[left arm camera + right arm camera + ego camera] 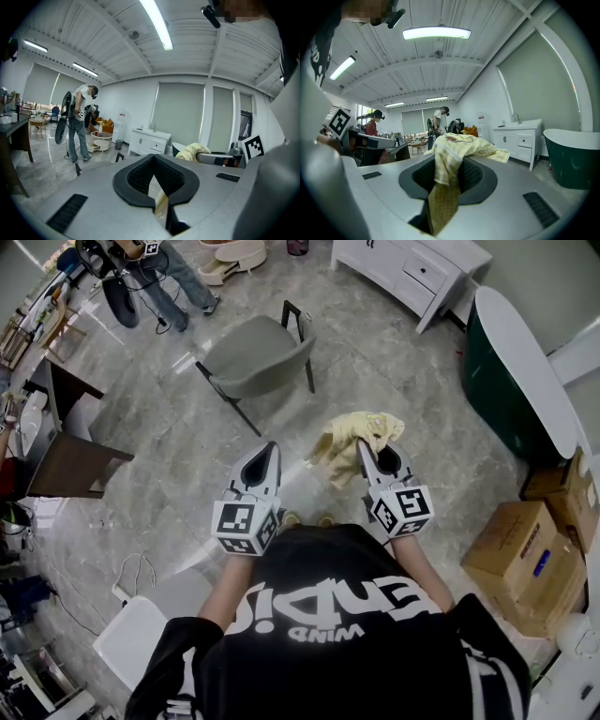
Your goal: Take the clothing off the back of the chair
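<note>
Currently right gripper (364, 451) is clamping the yellow clothing (352, 435), which is hanging bunched off its jaws in the air, well apart from the grey chair (258, 357). Left gripper (271, 448) is sitting alongside, jaws together, holding nothing.

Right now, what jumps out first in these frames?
The pale yellow clothing hangs bunched from the right gripper, whose jaws are closed on it, just ahead of the person at the centre of the head view. Beyond it, the grey chair stands on the marble floor with its back bare. The left gripper holds nothing.
</note>
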Motion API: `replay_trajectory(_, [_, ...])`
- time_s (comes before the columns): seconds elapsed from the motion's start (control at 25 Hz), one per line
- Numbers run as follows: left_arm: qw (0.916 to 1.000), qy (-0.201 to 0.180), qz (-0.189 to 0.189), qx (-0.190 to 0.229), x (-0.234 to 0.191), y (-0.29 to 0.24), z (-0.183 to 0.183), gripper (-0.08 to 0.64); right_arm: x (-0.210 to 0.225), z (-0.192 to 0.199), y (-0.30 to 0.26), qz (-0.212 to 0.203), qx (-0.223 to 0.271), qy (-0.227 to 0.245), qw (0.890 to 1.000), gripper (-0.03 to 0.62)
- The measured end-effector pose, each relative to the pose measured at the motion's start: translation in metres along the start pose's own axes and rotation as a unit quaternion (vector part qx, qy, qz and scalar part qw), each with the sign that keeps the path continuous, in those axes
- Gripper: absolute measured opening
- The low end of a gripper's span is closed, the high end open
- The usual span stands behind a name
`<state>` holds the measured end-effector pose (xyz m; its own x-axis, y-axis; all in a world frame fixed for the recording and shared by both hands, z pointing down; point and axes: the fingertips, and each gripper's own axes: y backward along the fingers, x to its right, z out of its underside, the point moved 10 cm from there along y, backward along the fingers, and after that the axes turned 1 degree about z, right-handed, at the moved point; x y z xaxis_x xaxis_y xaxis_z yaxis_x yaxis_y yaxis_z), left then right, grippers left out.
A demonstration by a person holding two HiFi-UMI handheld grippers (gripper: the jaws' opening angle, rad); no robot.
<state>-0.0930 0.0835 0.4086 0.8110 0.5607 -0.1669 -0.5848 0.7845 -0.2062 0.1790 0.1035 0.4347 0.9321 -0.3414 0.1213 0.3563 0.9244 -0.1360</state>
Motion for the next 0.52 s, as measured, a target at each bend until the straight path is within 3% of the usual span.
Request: replay_trajectory(0.52, [1.0000,-0.005,0.007,-0.004,0.0030,-0.0027,-0.0003,0.015,0.0038,-0.0016,0.0022,0.001,-0.001,0.005,1.000,0.103])
